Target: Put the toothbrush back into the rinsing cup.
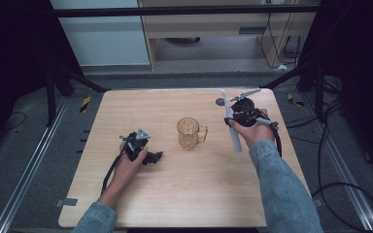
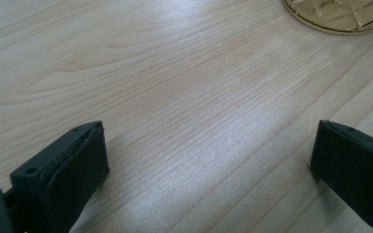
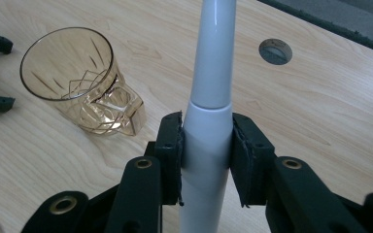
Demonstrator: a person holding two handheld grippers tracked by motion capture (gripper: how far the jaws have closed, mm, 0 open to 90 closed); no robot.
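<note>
A white electric toothbrush handle (image 3: 208,136) is sitting clamped between the two black jaws of the right gripper (image 3: 207,145), whose pads are pressing on both sides of its thicker lower body. In the right gripper view the narrower neck is running up and out past the top edge. In the high view the toothbrush (image 1: 231,125) is slanting over the right part of the table (image 1: 175,194), with one end pointing toward the far edge and the other reaching down beside the person's right hand (image 1: 255,130), which is wrapping around the right gripper (image 1: 243,116).

Just to the left of it, near the middle of the table, an amber cut-glass mug (image 1: 190,133) is standing upright, its handle turned toward the right hand and well apart from the toothbrush. The same mug (image 3: 85,82) is showing to the left of the handle in the right gripper view, with a small round grey disc (image 3: 275,51) lying farther off on the wood.

The left gripper (image 1: 143,148) is resting low on the left part of the table in the person's left hand (image 1: 128,167). Its jaws are standing wide apart with nothing between them, just bare wood, and the rim of the mug (image 2: 340,14) is peeking in at the top right corner of the left gripper view.
</note>
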